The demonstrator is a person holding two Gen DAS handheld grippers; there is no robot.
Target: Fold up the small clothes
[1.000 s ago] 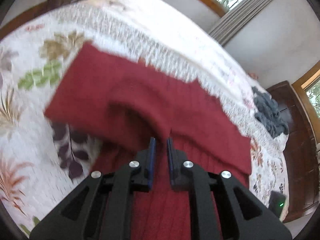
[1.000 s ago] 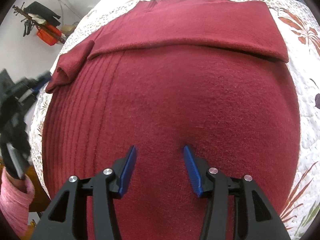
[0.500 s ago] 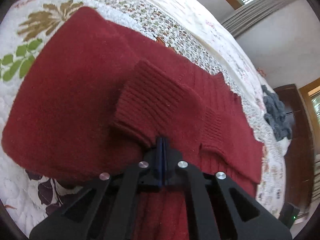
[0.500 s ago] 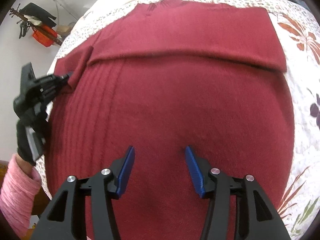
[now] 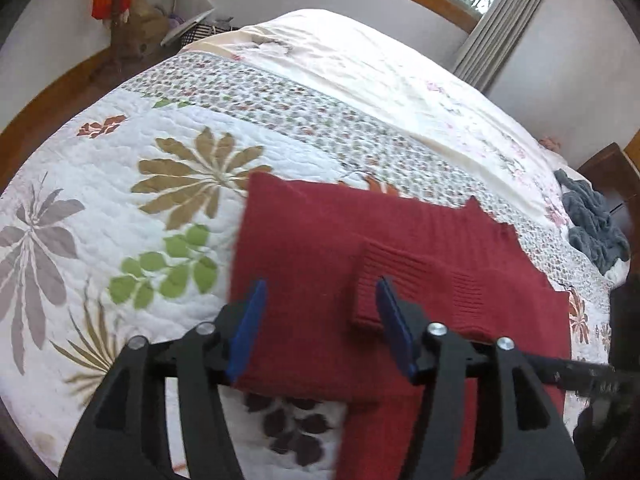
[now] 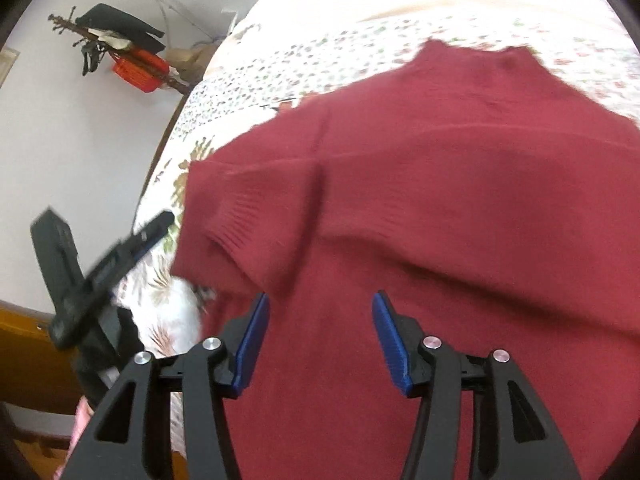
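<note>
Jaws on both grippers stand wide apart and hold nothing. Largest in sight is the bed [image 5: 120,184], its leaf-printed quilt carrying the red sweater [image 6: 460,208], which lies spread across it with the neck at the far edge. One sleeve [image 5: 312,264] lies folded inward over the body, and its ribbed cuff [image 5: 384,280] rests flat on top, so I judge the sleeve-folding step on that side to be done and the grasp let go. From the right wrist view the same cuff [image 6: 236,216] shows at the near left of the body, with the fabric a little rumpled beneath it.

Left gripper [image 5: 320,324] hovers just above the folded sleeve, the cuff lying close beside its right-hand blade and partly between the two. Right gripper [image 6: 320,340] hangs over the lower body of the sweater, red knit filling the gap between its blades; whether they touch the cloth I cannot tell.

Next probably comes folding the body: both grippers would need an edge such as the hem, pinched evenly and carried across without dragging the sleeve loose.
</note>
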